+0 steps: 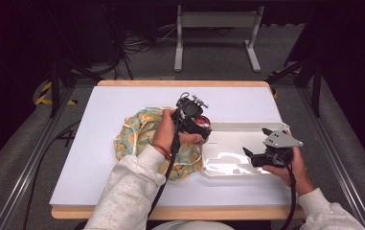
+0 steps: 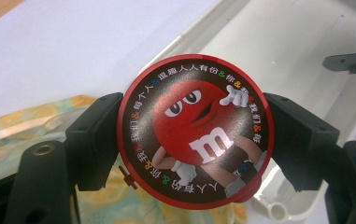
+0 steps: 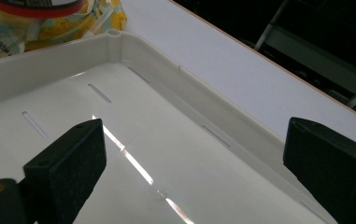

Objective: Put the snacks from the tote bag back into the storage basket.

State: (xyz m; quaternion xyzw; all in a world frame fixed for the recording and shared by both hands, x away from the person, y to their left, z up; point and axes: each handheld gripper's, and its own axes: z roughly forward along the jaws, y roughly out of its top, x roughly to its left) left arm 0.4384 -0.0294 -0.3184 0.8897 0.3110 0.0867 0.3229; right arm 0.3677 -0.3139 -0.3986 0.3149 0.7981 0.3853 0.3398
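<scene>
A round red tin (image 2: 194,130) with a red candy character on its lid sits between the black jaws of my left gripper (image 2: 194,137), which is shut on its rim. In the high view, the left gripper (image 1: 197,123) holds the tin (image 1: 202,125) over the edge of a yellow-green patterned bag (image 1: 139,136), beside the left end of a white tray (image 1: 237,126). My right gripper (image 1: 256,143) stands open over the tray's right part. Its jaws are spread wide above the tray's bare floor (image 3: 133,130) with nothing between them (image 3: 194,158).
The tray has narrow slots in its floor and a raised rim (image 3: 180,70). The bag (image 3: 73,23) lies crumpled against the tray's left end. White table surface (image 1: 113,105) extends around both, with a wooden edge (image 1: 180,83) at the far side.
</scene>
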